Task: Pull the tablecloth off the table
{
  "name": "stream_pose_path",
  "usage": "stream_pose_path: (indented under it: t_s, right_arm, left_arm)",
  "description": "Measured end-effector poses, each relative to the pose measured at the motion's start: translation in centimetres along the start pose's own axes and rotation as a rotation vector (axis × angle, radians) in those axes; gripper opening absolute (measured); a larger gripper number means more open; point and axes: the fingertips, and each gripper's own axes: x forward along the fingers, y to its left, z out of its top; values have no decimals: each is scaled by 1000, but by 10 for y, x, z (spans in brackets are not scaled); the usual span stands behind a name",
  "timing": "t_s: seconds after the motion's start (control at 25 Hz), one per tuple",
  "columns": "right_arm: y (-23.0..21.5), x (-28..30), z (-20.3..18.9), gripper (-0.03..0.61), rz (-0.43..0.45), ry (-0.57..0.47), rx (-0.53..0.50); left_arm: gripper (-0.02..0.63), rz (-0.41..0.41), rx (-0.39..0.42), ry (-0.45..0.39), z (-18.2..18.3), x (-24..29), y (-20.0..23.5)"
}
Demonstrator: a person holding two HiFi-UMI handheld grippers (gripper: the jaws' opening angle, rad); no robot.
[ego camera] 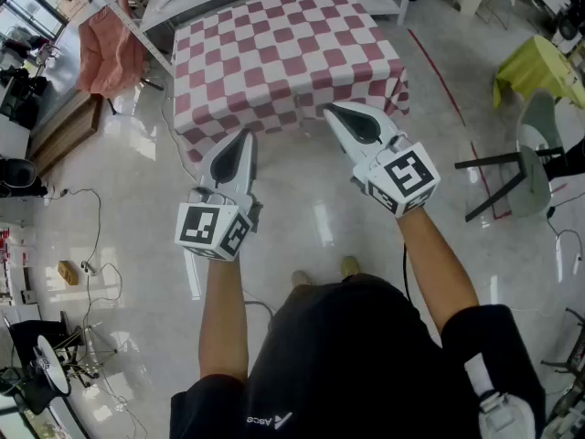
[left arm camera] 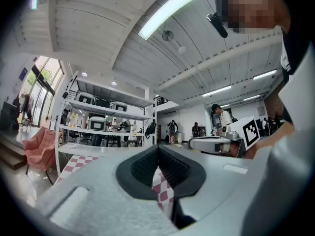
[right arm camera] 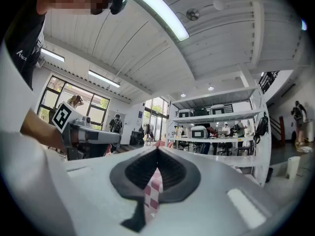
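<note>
Both arms were out in front. The left forearm (ego camera: 222, 309) ran straight ahead, and the right forearm (ego camera: 439, 259) angled inward towards the left one. Both were bare below dark sleeves, and the hands sat mostly behind the marker cubes.

The left gripper (ego camera: 245, 135) was held level and pointed straight forward. Its jaws were closed, with a strip of the checked tablecloth (left arm camera: 160, 190) pinched between the pads.

The right gripper (ego camera: 329, 108) was also level, reached slightly farther and was toed in towards the left. Its jaws were clamped too, with a fold of the same cloth (right arm camera: 153, 191) caught in the throat. The two grippers were near each other but not touching.

The tablecloth (ego camera: 283, 53), red and white check, lay directly ahead of both tips. It was draped flat over the table top with its sides hanging. Both tips sat on its near hanging edge, between the two near corners.

Past the far edge of the cloth stood a white shelving rack (left arm camera: 108, 117). A pink armchair (ego camera: 110, 48) was left of the left gripper and farther out. A table under a yellow-green cover (ego camera: 539, 67) and a grey chair (ego camera: 535, 167) stood well apart to the right of the right gripper.
</note>
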Motion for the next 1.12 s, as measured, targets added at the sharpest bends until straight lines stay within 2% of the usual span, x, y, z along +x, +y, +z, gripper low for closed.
stream_pose_path:
  t_s: [0.4,0.76,0.92,1.12]
  right_arm:
    - [-28,-28,4,2,-16,-27,6]
    - [-63,-44,-11,2,8,-10,16]
    - [-78,-34,-14,2,10,-11,18]
    - [-108,-6,-19,2,16,-28,-7]
  left_arm:
    - [9,30,-6,16,-2,18,-22]
    - [9,81,19,24,-8,47,-41]
    - [9,101,25,31,-10,58,-32]
    - [9,133,28,6,-14,91,2]
